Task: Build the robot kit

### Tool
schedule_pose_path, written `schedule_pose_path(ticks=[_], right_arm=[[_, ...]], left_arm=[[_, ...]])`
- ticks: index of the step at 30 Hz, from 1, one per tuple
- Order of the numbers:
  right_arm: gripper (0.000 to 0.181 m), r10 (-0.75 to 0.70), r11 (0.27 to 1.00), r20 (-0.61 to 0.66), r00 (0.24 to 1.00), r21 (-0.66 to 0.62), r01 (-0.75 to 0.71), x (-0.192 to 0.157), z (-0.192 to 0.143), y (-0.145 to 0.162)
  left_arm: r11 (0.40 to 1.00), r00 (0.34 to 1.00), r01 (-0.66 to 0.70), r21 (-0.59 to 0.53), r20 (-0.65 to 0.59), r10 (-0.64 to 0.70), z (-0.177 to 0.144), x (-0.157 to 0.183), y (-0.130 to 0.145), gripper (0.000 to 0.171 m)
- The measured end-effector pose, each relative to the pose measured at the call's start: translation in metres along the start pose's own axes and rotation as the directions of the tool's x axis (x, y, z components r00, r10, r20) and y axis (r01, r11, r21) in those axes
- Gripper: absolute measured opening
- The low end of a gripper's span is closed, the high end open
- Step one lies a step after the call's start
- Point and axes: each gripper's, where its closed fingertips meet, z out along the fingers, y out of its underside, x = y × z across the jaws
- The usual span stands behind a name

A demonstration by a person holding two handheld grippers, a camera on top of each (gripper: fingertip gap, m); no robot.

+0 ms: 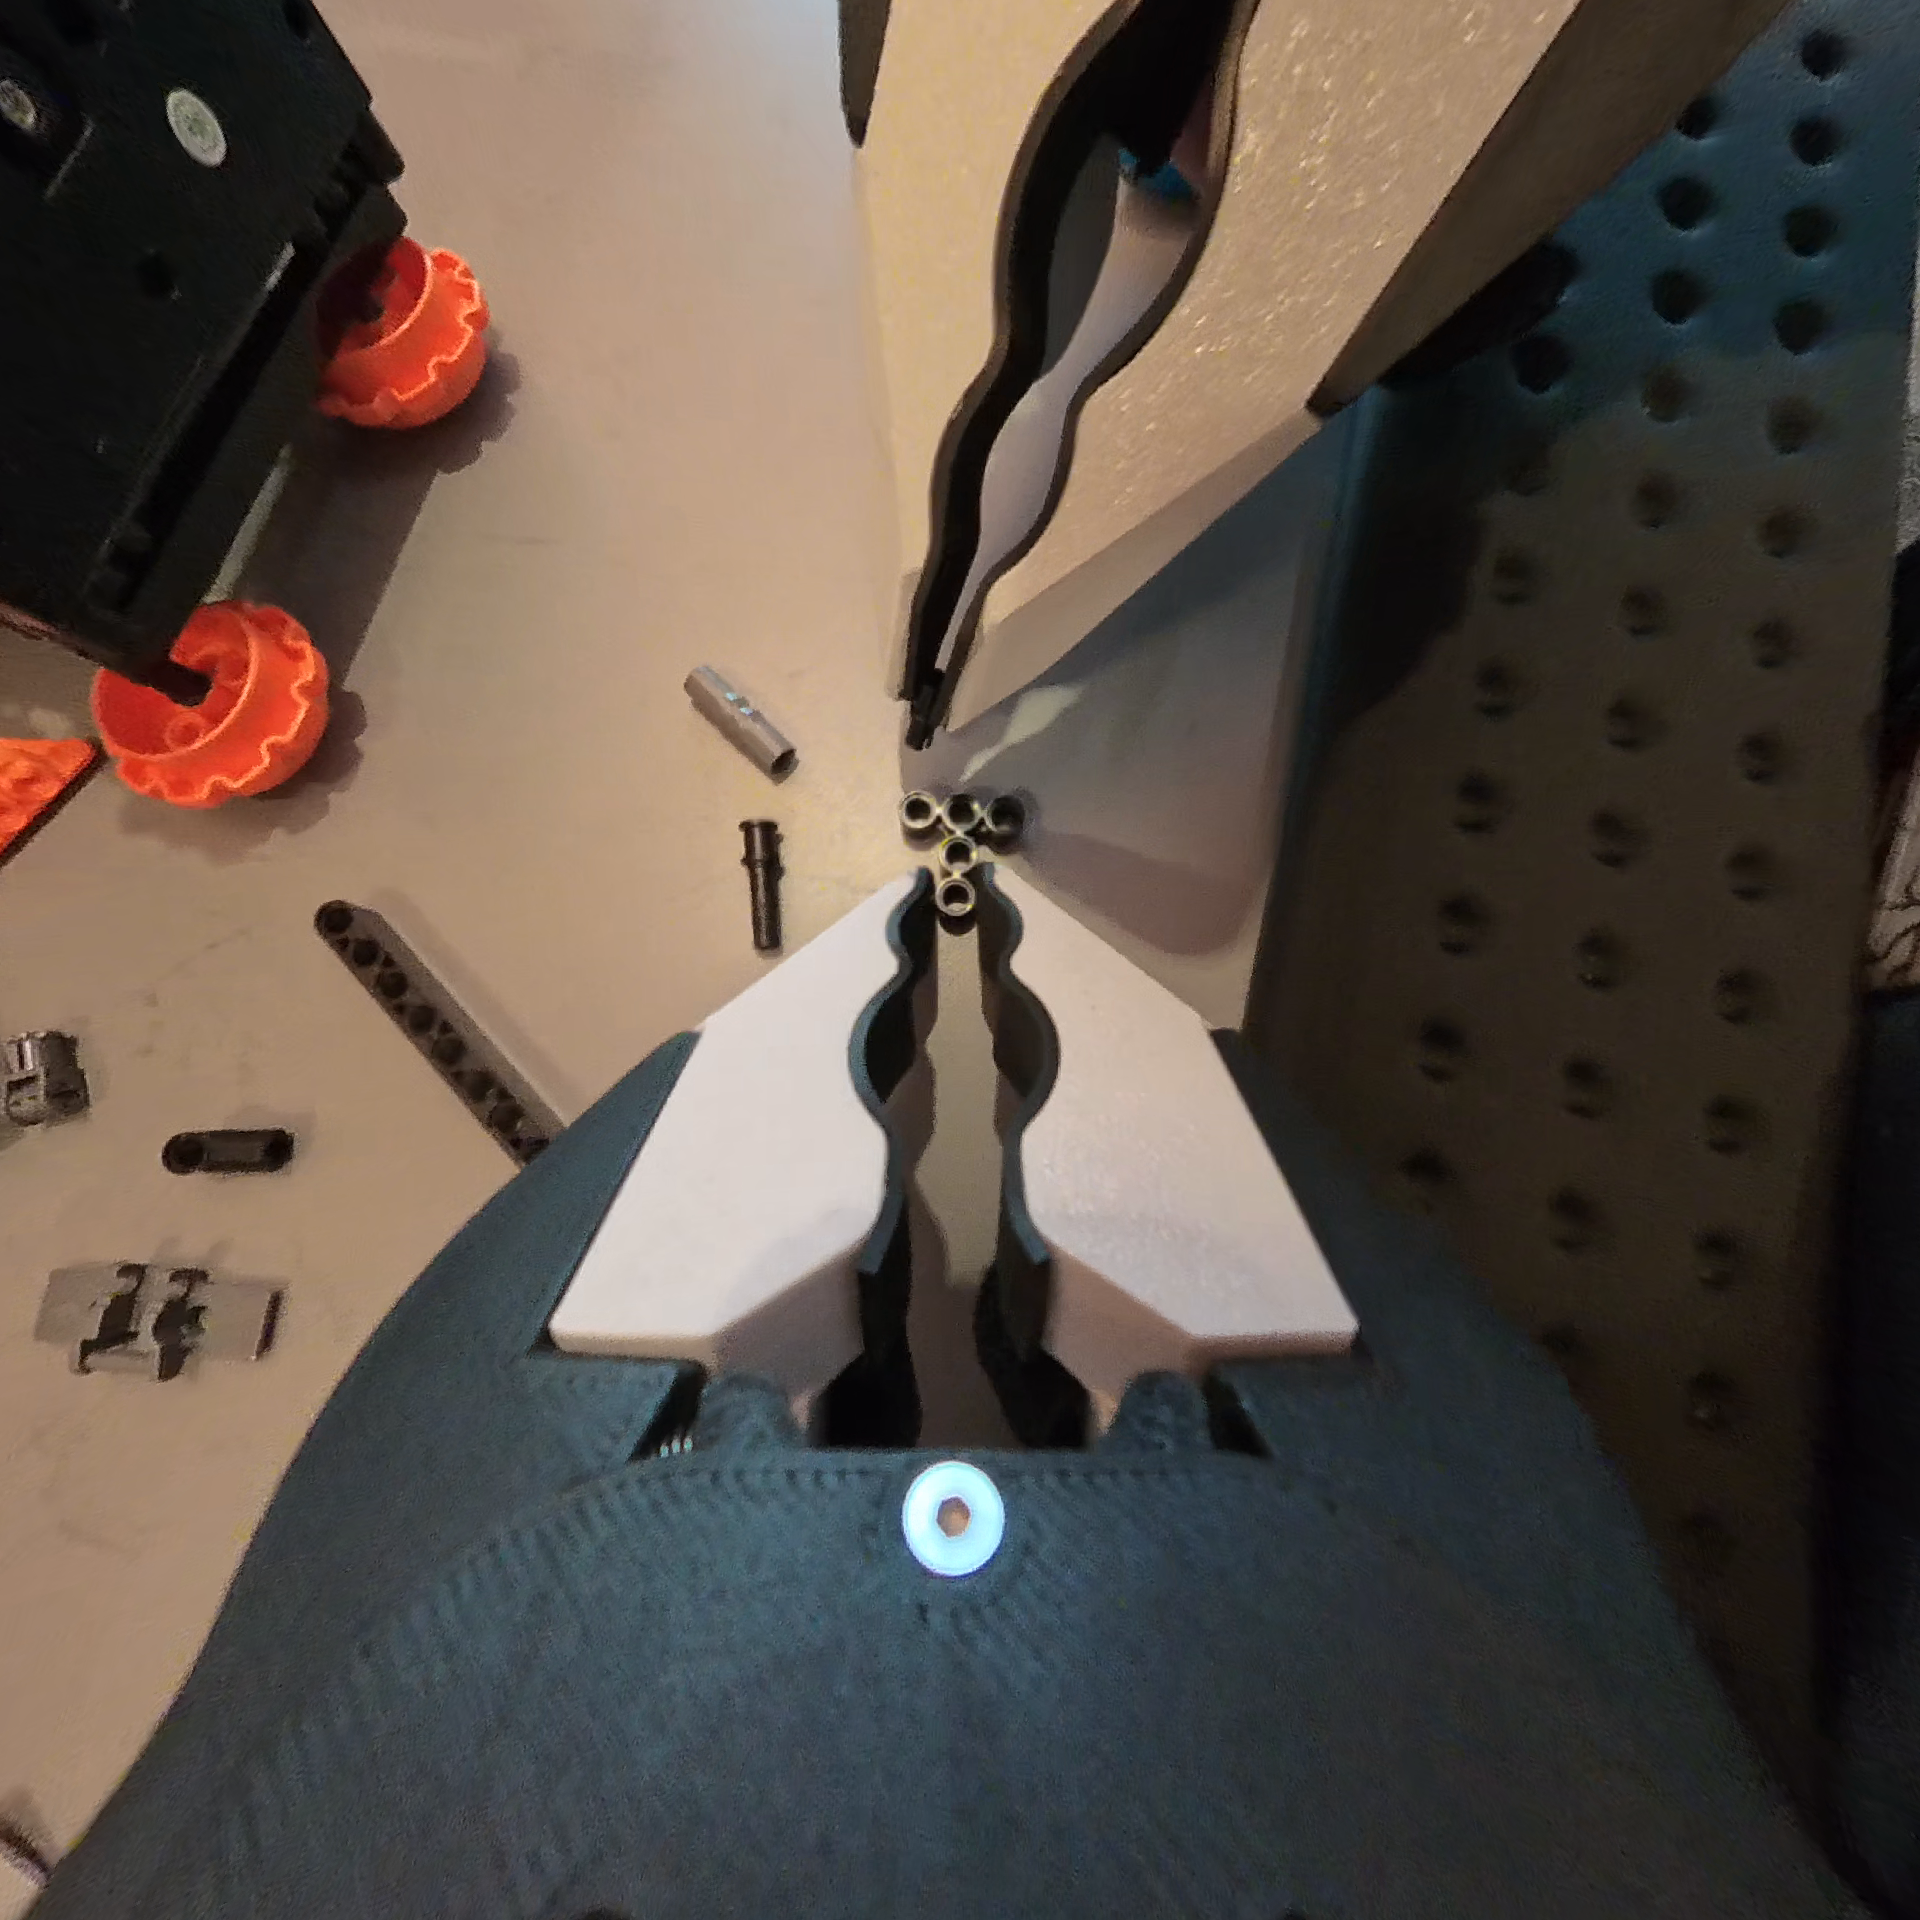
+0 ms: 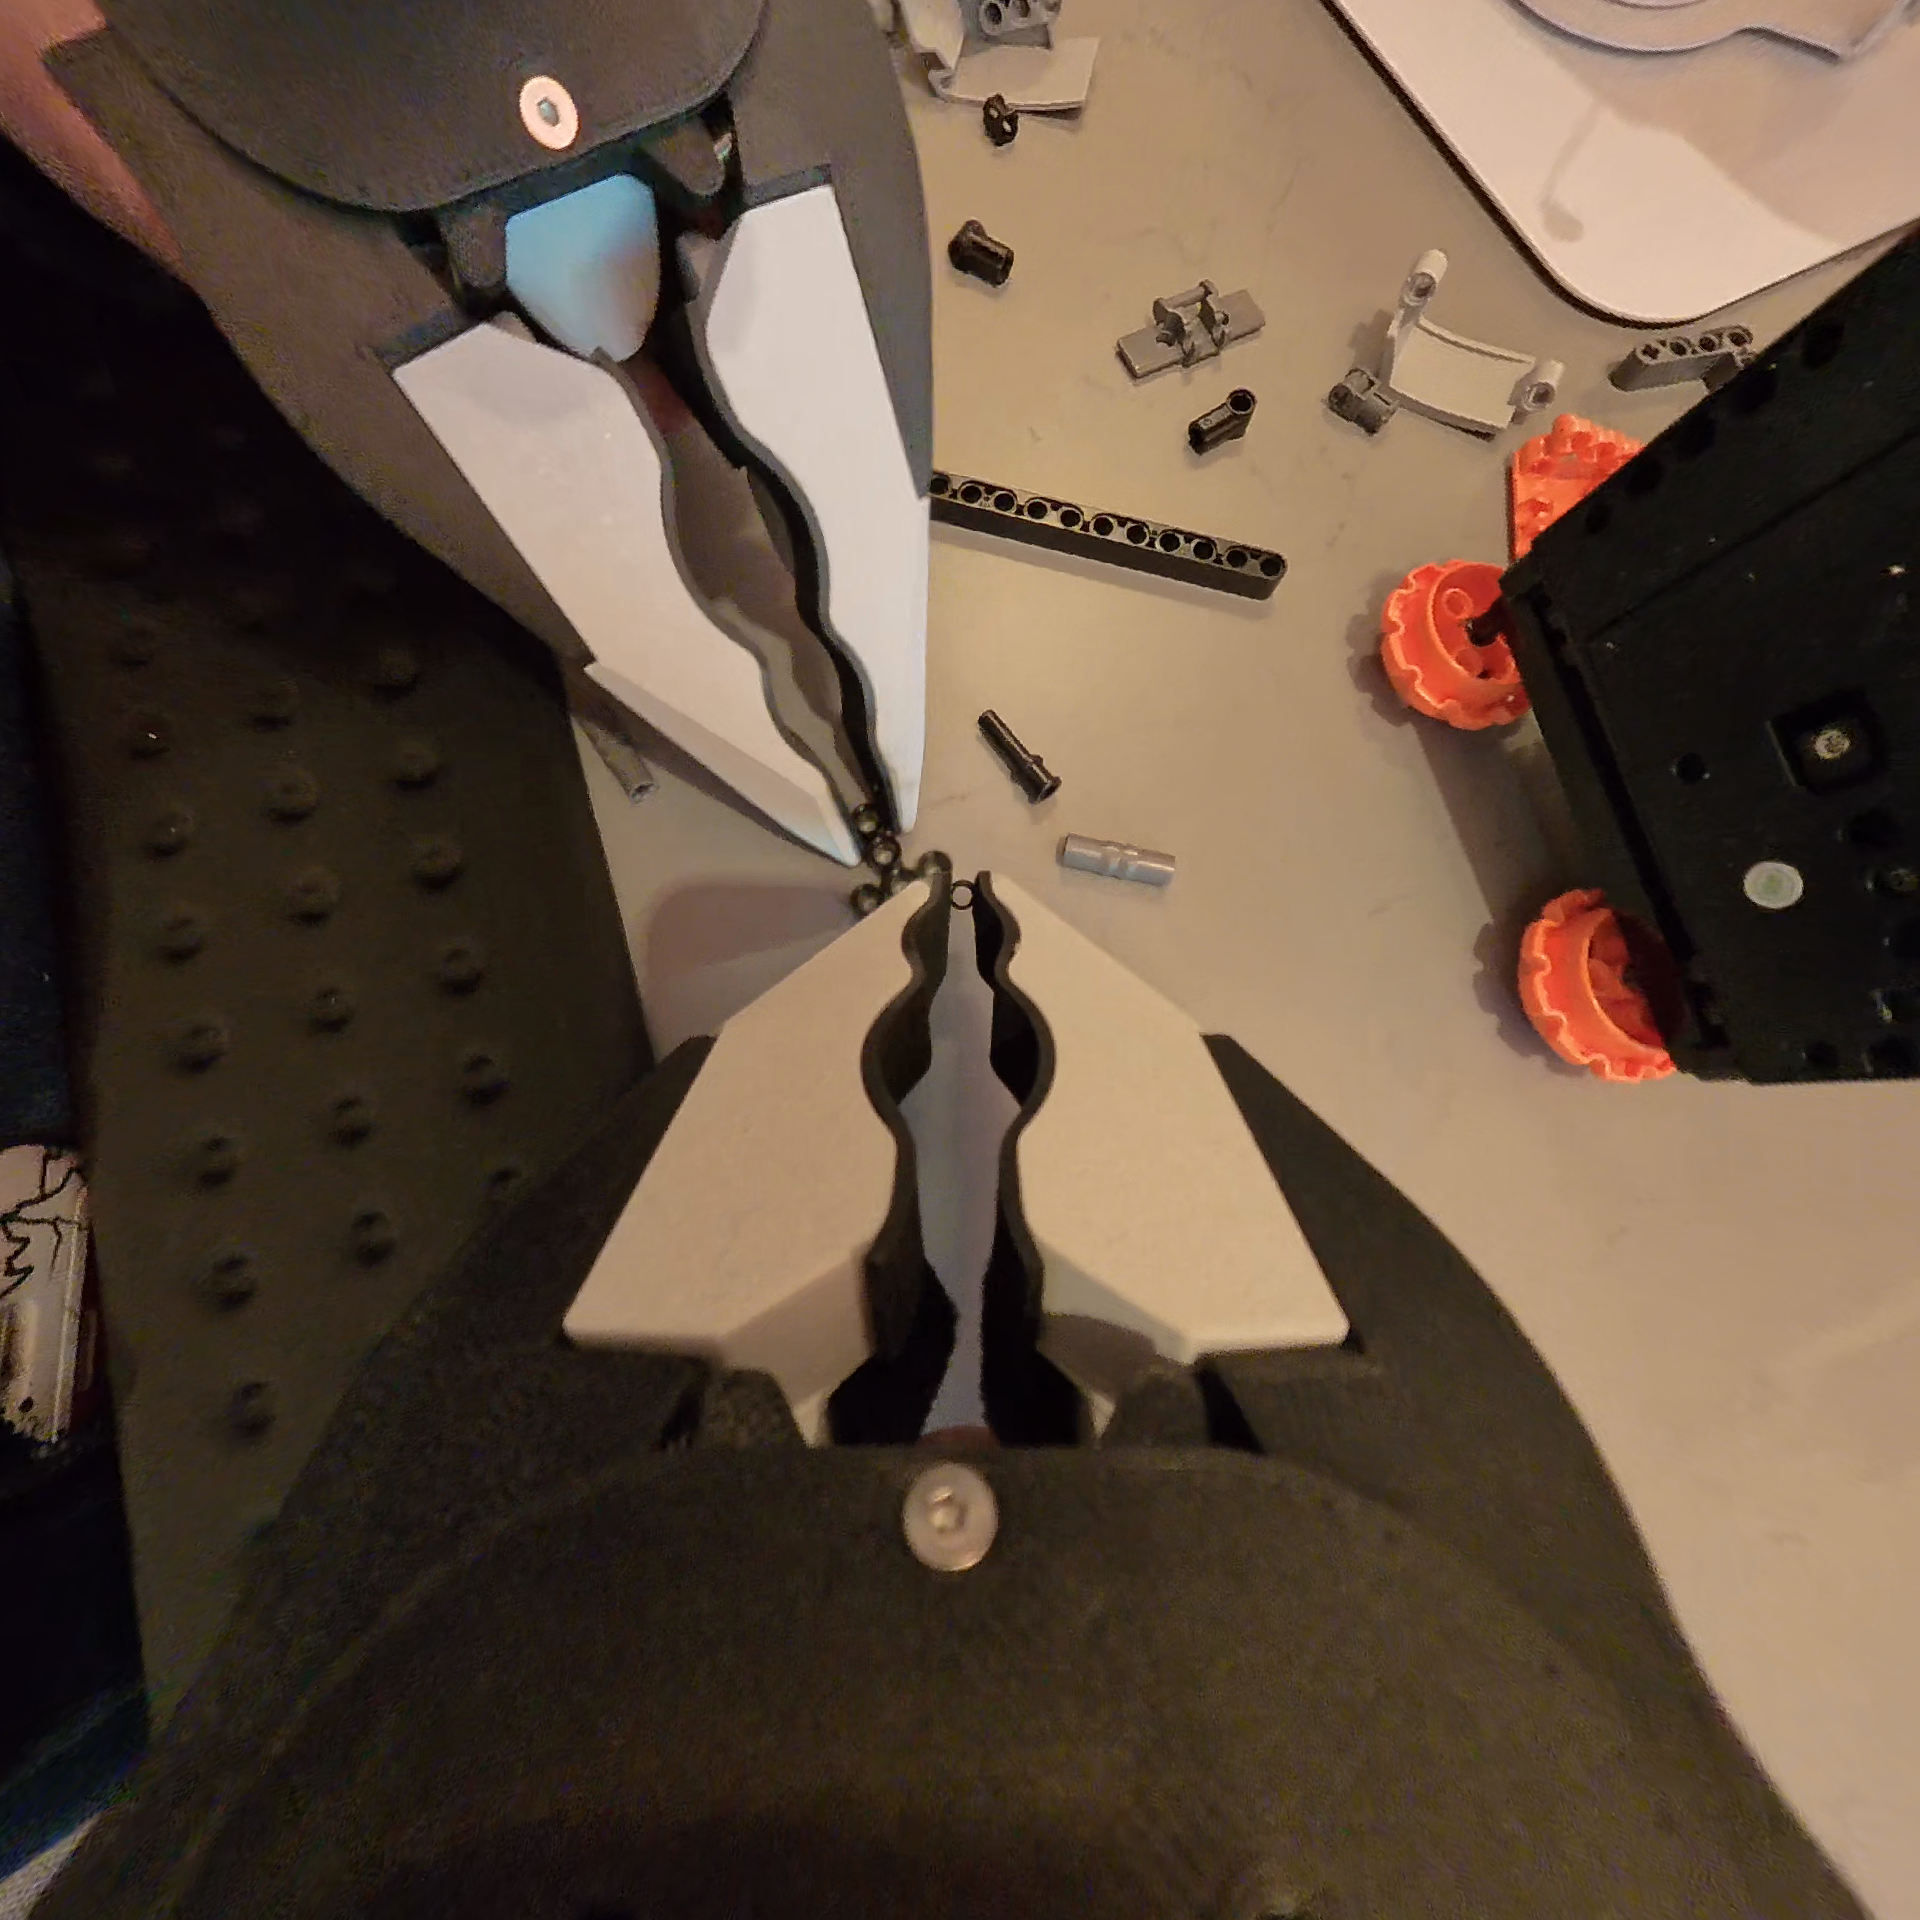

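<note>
T-shaped dark connector piece (image 1: 961, 847) of five small rings: stem end clamped between the nearly closed tips of the left gripper (image 1: 956, 896), cross-bar facing the right gripper (image 2: 961, 896). Right gripper nearly closed on a small black pin (image 2: 962, 894), tip just beside the connector. Adjacent on grey table (image 1: 623, 468): grey sleeve (image 1: 740, 721), black peg (image 1: 762, 883), long holed beam (image 1: 436, 1029), black block on orange wheels (image 1: 213, 701).
</note>
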Motion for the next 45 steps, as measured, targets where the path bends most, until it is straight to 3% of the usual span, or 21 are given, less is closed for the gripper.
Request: schedule_pose_path(ticks=[4, 18, 45], right_arm=[[0.002, 0.023, 1.000, -0.004, 1.000, 0.017, -0.023, 0.003, -0.003, 0.000], [0.002, 0.076, 0.996, -0.017, 0.997, 0.058, -0.075, 0.009, -0.012, 0.006], [0.002, 0.107, 0.991, -0.025, 0.994, 0.081, -0.105, 0.014, -0.016, 0.010]], left_arm=[[1.000, 0.998, -0.008, 0.016, -0.057, 0.009, 0.001, 0.014, -0.004, 0.007], [0.997, 0.997, -0.082, -0.005, 0.004, 0.082, -0.004, -0.013, 0.003, 0.024], [0.996, 0.995, -0.087, 0.004, -0.039, 0.087, -0.001, -0.002, 0.001, 0.021]])
